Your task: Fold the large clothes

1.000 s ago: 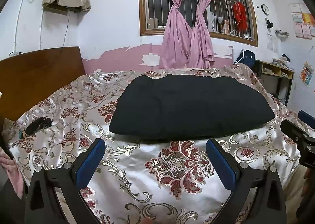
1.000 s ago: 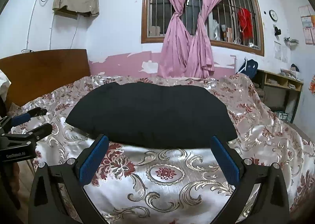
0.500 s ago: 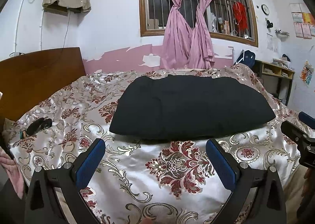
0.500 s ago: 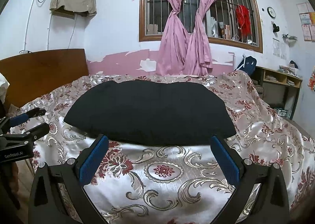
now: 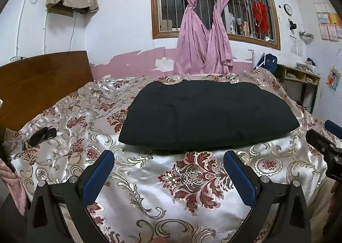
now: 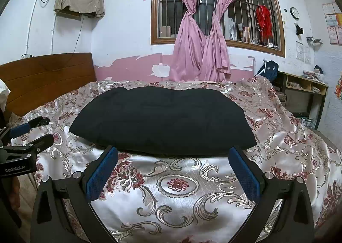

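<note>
A: Left wrist view first. What do you see?

B: The left gripper (image 5: 168, 165) has its jaws spread wide, nothing between its blue pads (image 5: 97, 174). It hangs over the near edge of the floral bedspread (image 5: 192, 181). The black garment (image 5: 205, 114) lies flat in the middle of the bed, beyond the fingertips and not touched. The right gripper (image 5: 327, 138) pokes in at the right edge (only partly in view).

A: Anything else?

B: A small dark object (image 5: 41, 134) lies on the spread to the left, near the wooden headboard (image 5: 40, 82); I can't tell what it is.

A: And the right wrist view?

B: The right gripper (image 6: 173, 164) is likewise wide open and empty. Its fingertips reach just to the garment's (image 6: 162, 121) near edge; whether they touch it I cannot tell. The left gripper (image 6: 30, 134) shows at the left, jaws parted. Pink curtains (image 6: 203, 35) hang knotted at the barred window behind.
</note>
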